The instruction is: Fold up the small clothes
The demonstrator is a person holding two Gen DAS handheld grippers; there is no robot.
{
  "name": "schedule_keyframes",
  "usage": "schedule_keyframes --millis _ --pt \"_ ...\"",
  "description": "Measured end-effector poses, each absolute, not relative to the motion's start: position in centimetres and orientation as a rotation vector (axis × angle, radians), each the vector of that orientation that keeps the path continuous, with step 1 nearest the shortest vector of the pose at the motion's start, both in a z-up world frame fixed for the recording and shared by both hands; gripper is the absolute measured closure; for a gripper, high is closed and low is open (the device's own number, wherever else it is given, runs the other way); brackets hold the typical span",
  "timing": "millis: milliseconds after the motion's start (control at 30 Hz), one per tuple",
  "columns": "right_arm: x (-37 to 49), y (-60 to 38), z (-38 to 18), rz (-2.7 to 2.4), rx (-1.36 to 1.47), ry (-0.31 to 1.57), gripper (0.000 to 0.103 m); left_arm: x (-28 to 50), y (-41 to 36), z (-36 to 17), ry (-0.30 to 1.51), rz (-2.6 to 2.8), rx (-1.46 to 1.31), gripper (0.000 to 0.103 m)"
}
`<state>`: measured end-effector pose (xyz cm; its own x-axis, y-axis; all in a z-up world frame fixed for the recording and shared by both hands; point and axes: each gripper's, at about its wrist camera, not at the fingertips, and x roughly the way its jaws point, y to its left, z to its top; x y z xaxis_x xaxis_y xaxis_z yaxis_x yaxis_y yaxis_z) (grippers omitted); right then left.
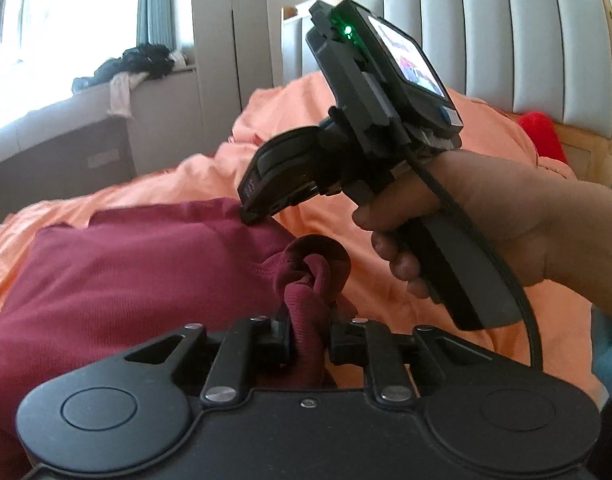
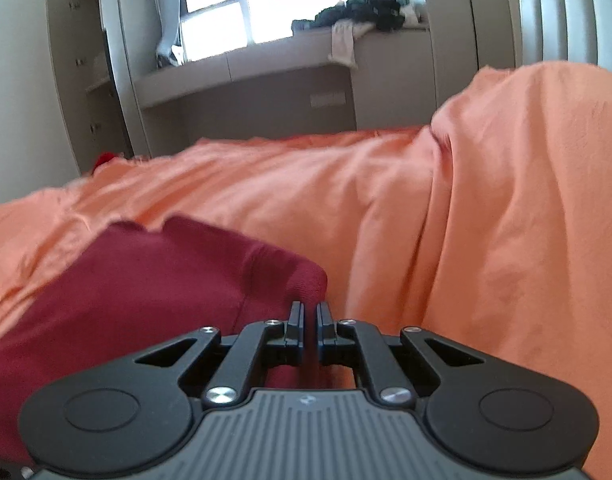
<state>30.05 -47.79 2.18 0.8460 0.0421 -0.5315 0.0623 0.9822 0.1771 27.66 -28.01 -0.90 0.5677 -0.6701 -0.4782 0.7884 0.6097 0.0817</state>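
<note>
A maroon knit garment lies spread on an orange bedsheet. In the left wrist view my left gripper is shut on a bunched, twisted strip of this garment that rises between its fingers. A hand holds my right gripper, whose tips pinch the garment's far edge. In the right wrist view the right gripper has its jaws almost together at the raised corner of the maroon garment.
The orange sheet rises in a big fold on the right. A padded grey headboard with something red below it stands behind. A window ledge carries a pile of dark clothes.
</note>
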Motion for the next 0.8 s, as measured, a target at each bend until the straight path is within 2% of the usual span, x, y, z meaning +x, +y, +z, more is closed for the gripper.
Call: schedule_keyframes --millis 33,133,167,233,300,433,533,600,700,767,800 --pt "30.1 -47.9 1.9 -0.008 0.192 0.569 0.097 27.6 -27.8 -0.7 0.431 -0.869 0.304 0.079" --pt "30.0 -47.7 1.9 -0.011 0.177 0.565 0.097 26.9 -26.9 0.8 0.424 -0.87 0.303 0.061" --pt "29.9 -47.6 2.1 -0.011 0.176 0.561 0.097 26.6 -26.5 1.3 0.416 -0.87 0.298 0.052" --pt "29.9 -47.7 2.1 -0.012 0.183 0.553 0.097 25.9 -25.5 2.5 0.384 -0.872 0.286 0.042" --pt "29.9 -47.8 2.2 -0.017 0.188 0.548 0.097 25.7 -24.3 3.6 0.364 -0.851 0.269 0.023" --pt "30.0 -47.6 2.0 -0.019 0.177 0.553 0.096 27.0 -21.2 5.5 0.395 -0.771 0.192 0.017" --pt "29.9 -47.5 1.9 -0.021 0.168 0.554 0.095 28.9 -19.1 6.2 0.428 -0.693 0.117 0.01" --pt "29.8 -47.5 1.9 -0.023 0.165 0.553 0.089 30.4 -17.7 6.1 0.451 -0.63 0.083 0.009" --pt "29.4 -47.8 2.0 -0.024 0.179 0.545 0.072 32.8 -15.9 5.4 0.51 -0.578 0.027 0.009" --pt "29.1 -48.1 2.1 -0.016 0.203 0.537 0.045 34.0 -14.9 4.7 0.544 -0.546 -0.008 0.009" --pt "28.9 -48.3 2.2 -0.009 0.22 0.532 0.04 34.3 -14.5 4.4 0.553 -0.545 -0.026 0.008"
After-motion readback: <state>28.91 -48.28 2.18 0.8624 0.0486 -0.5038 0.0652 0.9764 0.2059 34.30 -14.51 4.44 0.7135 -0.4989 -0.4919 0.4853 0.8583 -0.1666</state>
